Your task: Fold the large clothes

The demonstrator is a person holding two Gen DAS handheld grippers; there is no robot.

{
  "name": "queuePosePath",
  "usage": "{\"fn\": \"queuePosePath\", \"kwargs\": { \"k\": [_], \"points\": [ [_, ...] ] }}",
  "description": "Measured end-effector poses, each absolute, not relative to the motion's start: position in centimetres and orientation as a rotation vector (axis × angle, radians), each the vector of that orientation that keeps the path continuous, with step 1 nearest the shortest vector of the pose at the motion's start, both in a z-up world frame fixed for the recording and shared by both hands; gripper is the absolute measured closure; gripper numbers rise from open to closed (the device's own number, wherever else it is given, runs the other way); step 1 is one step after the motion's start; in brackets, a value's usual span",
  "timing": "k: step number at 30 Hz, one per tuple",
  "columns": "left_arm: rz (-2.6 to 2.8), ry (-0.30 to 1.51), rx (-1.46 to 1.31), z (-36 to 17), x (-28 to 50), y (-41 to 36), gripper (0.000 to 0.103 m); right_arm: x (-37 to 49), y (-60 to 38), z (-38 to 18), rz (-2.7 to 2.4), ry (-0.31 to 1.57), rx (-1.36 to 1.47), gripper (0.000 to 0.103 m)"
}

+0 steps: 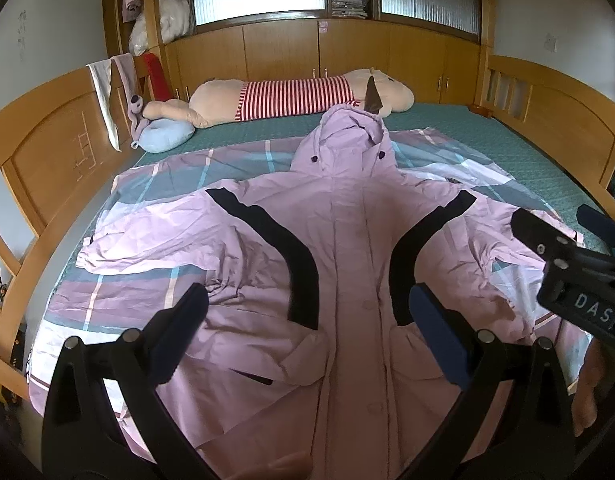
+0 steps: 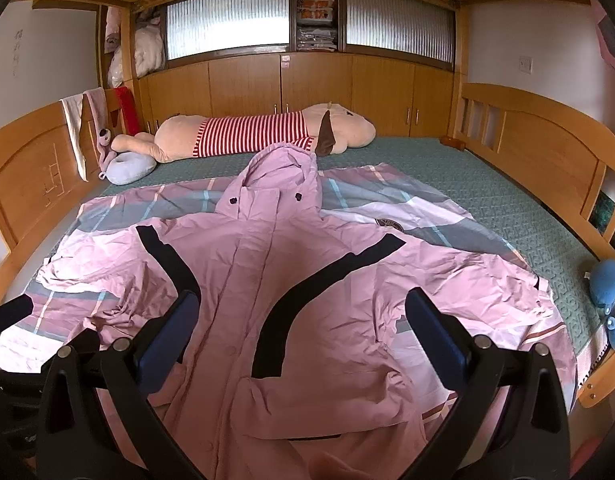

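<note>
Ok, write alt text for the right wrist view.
A pink hooded jacket with black curved stripes lies spread front-up on a plaid sheet over a green mattress, the open right gripper poised above it. A striped plush dog lies beyond, before wooden cabinets.

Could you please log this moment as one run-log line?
stage: pre-fold | pink hooded jacket with black stripes: spread flat, front up, on plaid sheet | left hand-held gripper: open, empty | right hand-held gripper: open, empty
</note>
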State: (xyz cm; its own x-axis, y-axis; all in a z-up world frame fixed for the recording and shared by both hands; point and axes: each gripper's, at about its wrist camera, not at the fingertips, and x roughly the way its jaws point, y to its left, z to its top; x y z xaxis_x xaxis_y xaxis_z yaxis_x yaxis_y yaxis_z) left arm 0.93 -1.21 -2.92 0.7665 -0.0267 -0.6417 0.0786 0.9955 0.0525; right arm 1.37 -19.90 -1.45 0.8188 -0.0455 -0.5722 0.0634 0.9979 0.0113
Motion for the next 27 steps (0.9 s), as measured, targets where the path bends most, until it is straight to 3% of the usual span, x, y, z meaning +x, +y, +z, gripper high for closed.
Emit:
{"fn": "queuePosePath", "kwargs": {
  "k": [17,27],
  "points": [
    [-0.043,0.709,0.087,-3.5,1.6,-1.5,0.002,1.9,-19.8,-2.4,-0.068,0.617,0.010,0.001],
    [-0.017,0.764,0.145,-9.5,6.8,-1.7,0.002,5.6,-21.6,-5.4,-0.158,0.657,-0.103,0.001]
  ]
}}
